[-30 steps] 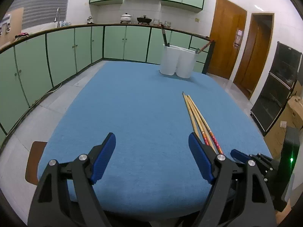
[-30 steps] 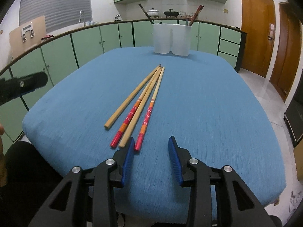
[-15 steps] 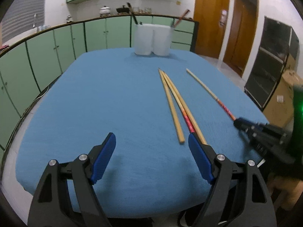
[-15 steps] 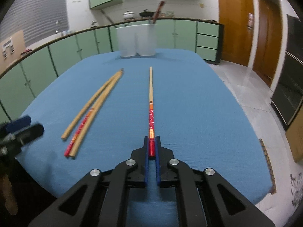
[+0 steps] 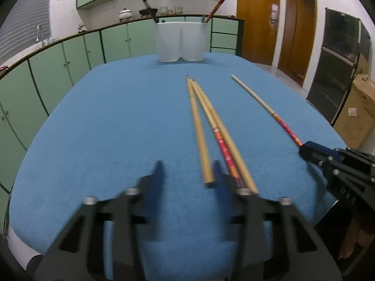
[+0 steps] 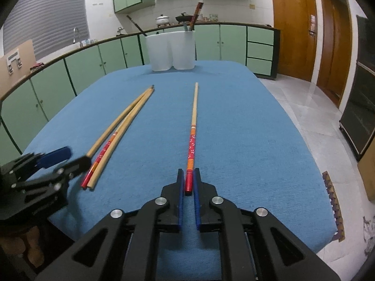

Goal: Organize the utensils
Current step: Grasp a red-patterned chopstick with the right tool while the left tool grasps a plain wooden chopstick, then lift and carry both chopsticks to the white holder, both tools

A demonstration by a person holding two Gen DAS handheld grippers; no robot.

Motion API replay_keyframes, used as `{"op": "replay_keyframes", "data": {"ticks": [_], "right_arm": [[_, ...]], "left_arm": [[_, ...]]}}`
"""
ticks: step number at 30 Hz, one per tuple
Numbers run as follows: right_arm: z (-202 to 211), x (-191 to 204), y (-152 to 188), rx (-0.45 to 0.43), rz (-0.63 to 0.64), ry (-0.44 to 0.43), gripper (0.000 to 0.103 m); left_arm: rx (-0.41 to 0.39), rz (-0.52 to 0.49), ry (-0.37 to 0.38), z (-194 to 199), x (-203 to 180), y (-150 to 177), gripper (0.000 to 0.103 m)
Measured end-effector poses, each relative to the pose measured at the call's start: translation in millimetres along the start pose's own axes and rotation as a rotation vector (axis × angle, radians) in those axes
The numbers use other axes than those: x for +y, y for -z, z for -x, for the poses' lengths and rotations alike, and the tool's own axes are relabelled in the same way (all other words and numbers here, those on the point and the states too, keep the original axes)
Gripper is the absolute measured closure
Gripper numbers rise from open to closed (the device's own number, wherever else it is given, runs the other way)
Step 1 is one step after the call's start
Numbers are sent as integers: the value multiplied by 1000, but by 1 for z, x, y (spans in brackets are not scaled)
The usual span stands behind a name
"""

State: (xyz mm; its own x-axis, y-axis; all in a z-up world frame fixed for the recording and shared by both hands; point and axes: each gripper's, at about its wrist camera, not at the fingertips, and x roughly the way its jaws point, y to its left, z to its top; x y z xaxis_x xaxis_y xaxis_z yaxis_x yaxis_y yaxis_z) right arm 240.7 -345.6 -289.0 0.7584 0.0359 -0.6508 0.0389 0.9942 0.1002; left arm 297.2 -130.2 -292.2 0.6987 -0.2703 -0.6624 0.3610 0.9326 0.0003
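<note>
On the table: a blue cloth-covered table top [image 6: 246,126] carries four long chopsticks and a white holder.
Held chopstick: a long wooden chopstick with a red and orange patterned handle [image 6: 192,138] lies along the cloth, pointing toward the far end; its red butt end sits between the blue pads of the right gripper [image 6: 189,187].
Right gripper: black-framed, its jaws closed down onto the red end of that chopstick, pads touching it on both sides; in the left wrist view it shows at the right edge [image 5: 304,148] with the stick [image 5: 264,105] running out of its tip.
Loose chopsticks: three more [image 5: 208,126] lie together to the left of the held one and apart from it, tips meeting at the far end and fanning toward the near edge; two are plain pale wood, the middle one has a red patterned handle [image 6: 103,152].
Left gripper: blurred in its own view [image 5: 187,175], jaws standing wide apart and holding nothing, its right finger just beside the near ends of the loose sticks.
Holder: a white twin-compartment plastic utensil holder [image 6: 171,50] stands upright at the far end of the table, with dark and red sticks leaning out of it.
Surroundings: pale green kitchen cabinets [image 6: 77,75] curve behind the table; brown wooden doors [image 6: 293,28] stand to the right.
</note>
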Motion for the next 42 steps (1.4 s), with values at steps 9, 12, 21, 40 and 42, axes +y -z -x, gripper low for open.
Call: {"op": "replay_keyframes", "data": {"ticks": [9, 12, 21, 40, 42], "right_arm": [[-1, 12, 1, -10, 62, 13, 95], [0, 15, 3, -13, 81, -5, 95], [4, 10, 7, -9, 58, -14, 93], [72, 4, -59, -111, 25, -44, 97], [81, 3, -76, -126, 29, -46, 97]], "left_arm": [[-24, 66, -37, 6, 13, 2, 97], [-18, 86, -44, 9, 15, 6, 97], [-13, 84, -42, 9, 13, 7, 66], [-89, 140, 23, 77, 36, -61, 97], [-118, 131, 21, 88, 39, -76, 97]]}}
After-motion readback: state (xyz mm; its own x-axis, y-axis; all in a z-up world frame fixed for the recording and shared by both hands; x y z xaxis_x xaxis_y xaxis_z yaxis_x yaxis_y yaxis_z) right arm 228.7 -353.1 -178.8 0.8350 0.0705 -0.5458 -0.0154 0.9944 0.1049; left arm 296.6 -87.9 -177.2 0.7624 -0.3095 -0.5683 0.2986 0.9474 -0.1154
